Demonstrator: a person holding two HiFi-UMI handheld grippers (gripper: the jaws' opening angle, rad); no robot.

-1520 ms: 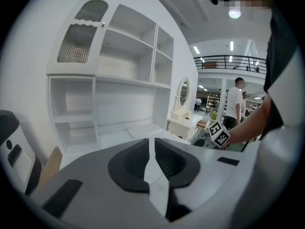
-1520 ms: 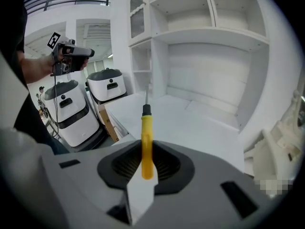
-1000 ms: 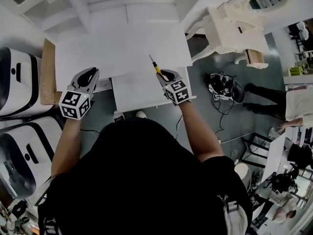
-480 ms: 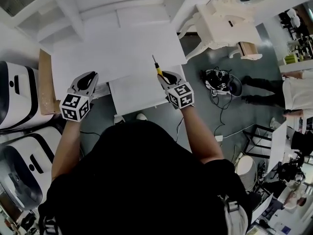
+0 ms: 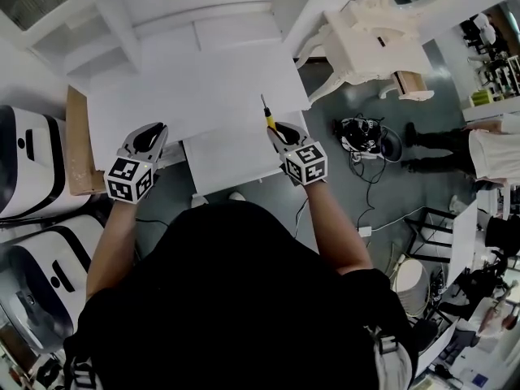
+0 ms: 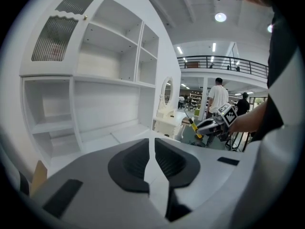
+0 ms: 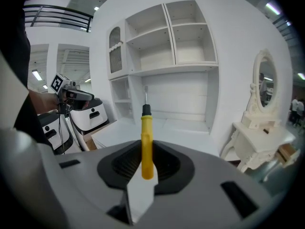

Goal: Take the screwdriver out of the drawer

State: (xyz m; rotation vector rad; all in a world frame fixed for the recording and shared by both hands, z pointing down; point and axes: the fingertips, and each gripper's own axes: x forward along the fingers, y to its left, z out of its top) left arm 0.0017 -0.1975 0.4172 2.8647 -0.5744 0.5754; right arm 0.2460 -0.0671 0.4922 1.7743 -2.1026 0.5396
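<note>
My right gripper (image 5: 280, 133) (image 7: 147, 151) is shut on a screwdriver (image 5: 269, 119) (image 7: 146, 128) with a yellow handle and a black collar. Its thin metal shaft points away from me over the white desk top (image 5: 187, 88). The tool hangs above the right rim of the open white drawer (image 5: 231, 153), which looks empty inside. My left gripper (image 5: 146, 140) (image 6: 152, 144) hovers at the drawer's left side with its jaws shut and nothing between them. The left gripper view also catches the right gripper (image 6: 212, 126) holding the screwdriver (image 6: 193, 127).
A white hutch with open shelves (image 7: 167, 37) rises behind the desk. A white dresser with an oval mirror (image 5: 382, 43) stands to the right. White rounded machines (image 5: 28, 145) and a cardboard piece (image 5: 77, 140) sit left. Cables (image 5: 366, 140) lie on the floor, near a standing person (image 5: 487, 153).
My right gripper has lifted the screwdriver a little and drifted slightly right above the drawer. The left gripper has hardly moved.
</note>
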